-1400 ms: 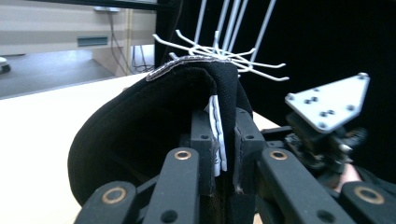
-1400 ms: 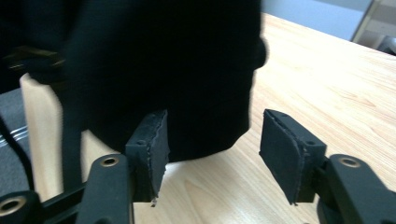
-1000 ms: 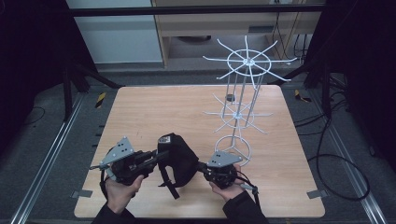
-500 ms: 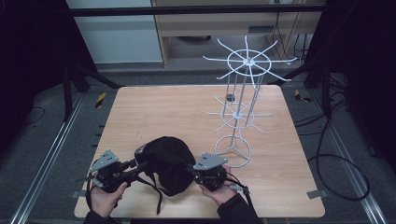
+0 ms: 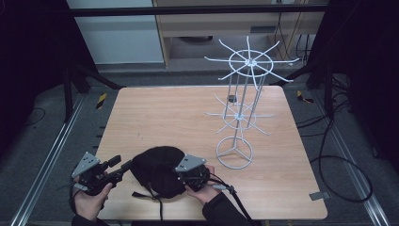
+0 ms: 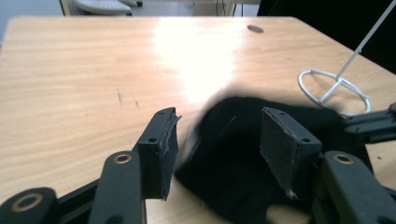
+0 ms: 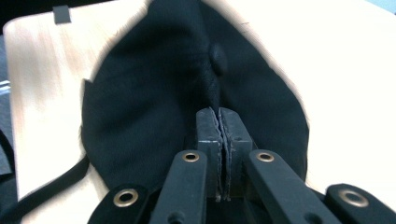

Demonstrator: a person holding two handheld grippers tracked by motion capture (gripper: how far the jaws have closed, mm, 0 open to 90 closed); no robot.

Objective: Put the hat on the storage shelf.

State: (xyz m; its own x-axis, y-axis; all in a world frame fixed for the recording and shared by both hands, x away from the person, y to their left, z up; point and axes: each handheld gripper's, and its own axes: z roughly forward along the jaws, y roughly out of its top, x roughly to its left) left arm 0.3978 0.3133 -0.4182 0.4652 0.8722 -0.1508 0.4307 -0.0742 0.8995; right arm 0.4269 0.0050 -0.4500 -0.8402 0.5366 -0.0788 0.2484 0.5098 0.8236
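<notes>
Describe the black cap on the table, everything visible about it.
The black cap is soft dark fabric, lying on the near edge of the wooden table, left of the white wire rack's ring base. A thin black strap trails toward the table edge, and a small button shows on its crown. The right gripper pinches a fold of it; the left gripper is open around its other side.

no readable text, label, brand, number or sign anywhere, none on the desk [image 5: 188, 113], none on the black cap [image 5: 157, 169], none on the white wire rack [image 5: 244, 94], none on either gripper
</notes>
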